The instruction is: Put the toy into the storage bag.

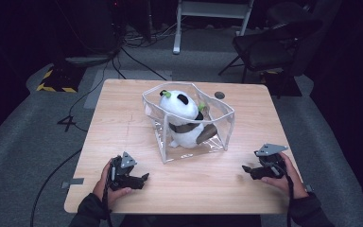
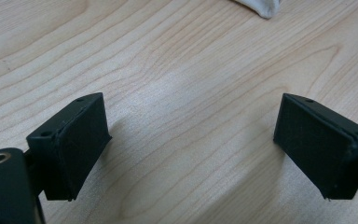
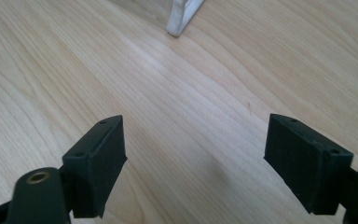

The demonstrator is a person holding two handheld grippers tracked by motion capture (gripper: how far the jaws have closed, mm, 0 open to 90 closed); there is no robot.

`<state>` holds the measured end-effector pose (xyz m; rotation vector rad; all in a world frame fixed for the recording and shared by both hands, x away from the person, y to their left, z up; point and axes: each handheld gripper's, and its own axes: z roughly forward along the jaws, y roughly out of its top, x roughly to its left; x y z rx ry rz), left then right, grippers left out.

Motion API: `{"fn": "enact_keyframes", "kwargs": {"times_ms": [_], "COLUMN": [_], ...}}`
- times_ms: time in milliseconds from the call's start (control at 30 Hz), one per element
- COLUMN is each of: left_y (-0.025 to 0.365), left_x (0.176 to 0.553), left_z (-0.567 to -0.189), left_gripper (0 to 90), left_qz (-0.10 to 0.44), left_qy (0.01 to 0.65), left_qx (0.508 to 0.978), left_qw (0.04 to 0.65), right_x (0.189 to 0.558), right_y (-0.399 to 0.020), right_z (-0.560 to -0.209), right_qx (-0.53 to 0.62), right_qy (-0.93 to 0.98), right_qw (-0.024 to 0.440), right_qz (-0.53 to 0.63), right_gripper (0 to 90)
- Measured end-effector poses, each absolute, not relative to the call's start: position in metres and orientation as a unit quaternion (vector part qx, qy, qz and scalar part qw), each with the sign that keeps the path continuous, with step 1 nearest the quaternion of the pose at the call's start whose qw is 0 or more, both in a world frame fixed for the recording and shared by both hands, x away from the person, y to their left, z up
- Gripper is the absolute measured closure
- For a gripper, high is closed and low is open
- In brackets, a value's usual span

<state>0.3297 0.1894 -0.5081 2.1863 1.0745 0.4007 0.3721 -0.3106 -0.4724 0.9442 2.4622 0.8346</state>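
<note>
A black and white panda plush [image 1: 185, 118] with green bits sits inside a clear plastic bag [image 1: 220, 120] with a white rim, standing open-topped in the middle of the wooden table [image 1: 123, 137]. My left gripper [image 1: 144, 178] rests near the front left of the table, jaws wide apart with only bare wood between them [image 2: 191, 140]. My right gripper [image 1: 246, 170] is low at the front right, open too, nothing between its jaws [image 3: 193, 154]. A white corner of the bag [image 3: 182, 16] shows ahead of the right gripper, and another corner [image 2: 261, 7] ahead of the left.
A dark round hole [image 1: 220, 95] is in the table behind the bag. Beyond the table stand a dark chair [image 1: 274, 45], a white frame leg [image 1: 177, 28] and cables on the grey floor. A yellow-black striped base [image 1: 56, 80] lies at the left.
</note>
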Motion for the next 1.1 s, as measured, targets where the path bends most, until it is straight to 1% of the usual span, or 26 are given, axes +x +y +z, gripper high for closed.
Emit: {"fn": "enact_keyframes", "kwargs": {"times_ms": [467,667,867,1000,1100], "left_y": [0.189,0.189,0.189,0.189,0.189], "left_x": [0.330,0.330,0.330,0.331,0.331], "left_z": [-0.508,-0.508,-0.508,-0.508,-0.508], "left_gripper": [10.1,10.1,9.8,9.6,9.4], "left_qz": [0.153,0.153,0.153,0.152,0.153], "left_qy": [0.411,0.411,0.412,0.413,0.414], "left_qx": [0.836,0.836,0.835,0.835,0.835], "left_qw": [0.330,0.330,0.331,0.331,0.329], "right_x": [0.356,0.352,0.348,0.345,0.345], "right_y": [-0.347,-0.360,-0.375,-0.383,-0.384], "right_z": [-0.490,-0.497,-0.502,-0.507,-0.507], "right_qx": [0.356,0.373,0.396,0.399,0.399], "right_qy": [0.860,0.853,0.836,0.823,0.823], "right_qw": [0.177,0.183,0.170,0.182,0.181], "right_qz": [0.320,0.317,0.340,0.361,0.361], "right_gripper": [18.4,17.6,15.6,15.5,15.4]}}
